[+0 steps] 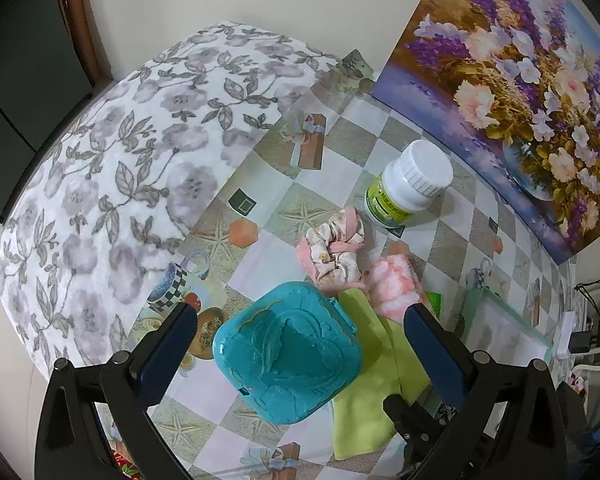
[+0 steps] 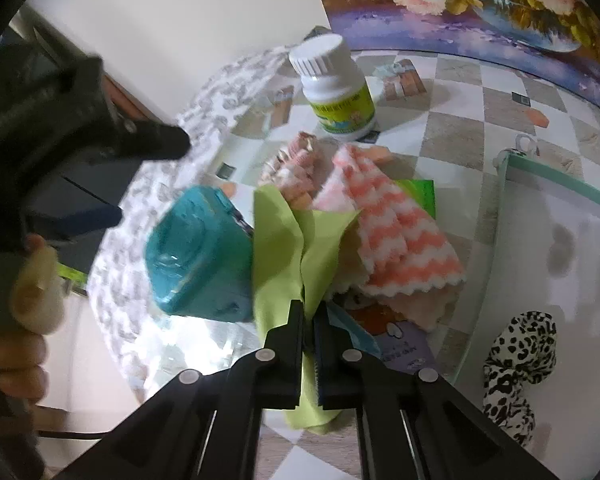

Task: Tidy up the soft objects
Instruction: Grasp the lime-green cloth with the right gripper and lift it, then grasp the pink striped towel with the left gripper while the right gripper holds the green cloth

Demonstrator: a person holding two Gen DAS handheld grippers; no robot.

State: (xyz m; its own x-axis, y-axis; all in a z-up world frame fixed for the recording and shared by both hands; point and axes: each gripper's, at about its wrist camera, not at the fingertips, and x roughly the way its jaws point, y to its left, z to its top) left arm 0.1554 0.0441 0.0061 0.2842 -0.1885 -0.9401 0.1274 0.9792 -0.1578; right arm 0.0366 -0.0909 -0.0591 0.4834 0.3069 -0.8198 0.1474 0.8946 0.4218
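My right gripper (image 2: pixel 310 312) is shut on a bunched fold of the lime-green cloth (image 2: pixel 284 240), which rises from the table between its jaws. A pink-and-white wavy cloth (image 2: pixel 396 236) lies to its right and a pink floral scrunchie (image 2: pixel 292 164) lies behind. In the left wrist view the green cloth (image 1: pixel 364 360) spreads under a teal plastic box (image 1: pixel 288 352). My left gripper (image 1: pixel 300 310) hangs open over that box, its fingers wide on either side and clear of it. The scrunchie (image 1: pixel 336 248) and the pink cloth (image 1: pixel 392 284) sit just beyond.
A white pill bottle (image 1: pixel 408 184) stands behind the cloths. A white tray (image 2: pixel 560 182) with a green rim sits at the right and holds a leopard-print scrunchie (image 2: pixel 520 364). A floral cushion (image 1: pixel 120 160) fills the left, and a flower painting (image 1: pixel 520 80) leans against the wall.
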